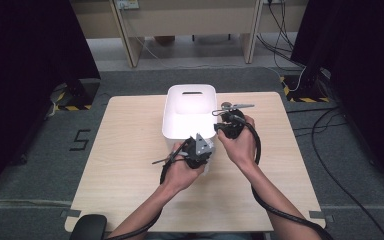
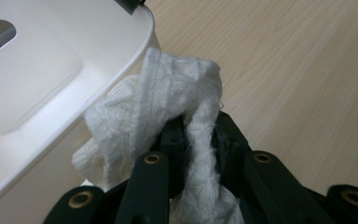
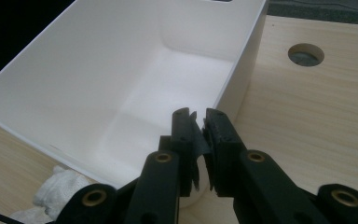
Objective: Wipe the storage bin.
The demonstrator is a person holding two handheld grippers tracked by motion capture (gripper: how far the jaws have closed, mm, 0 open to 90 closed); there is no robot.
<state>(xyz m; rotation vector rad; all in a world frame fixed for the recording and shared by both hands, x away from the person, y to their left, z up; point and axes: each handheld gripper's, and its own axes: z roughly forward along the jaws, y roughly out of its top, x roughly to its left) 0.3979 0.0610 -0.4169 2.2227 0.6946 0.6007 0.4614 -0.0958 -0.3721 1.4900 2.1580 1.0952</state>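
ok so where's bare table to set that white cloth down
Bare wood lies left of the white plastic bin out to the wooden table edge, and along the near edge. It is crowded at the bin's near rim, where the left gripper clamps the white knitted cloth.

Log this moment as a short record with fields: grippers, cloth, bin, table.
left gripper: shut on the cloth, just outside the bin's near wall
right gripper: jaws nearly together on the bin's rim
cloth: white, bunched, against the bin's outer wall
bin: white, nothing seen inside
table: light wood, bin near its middle
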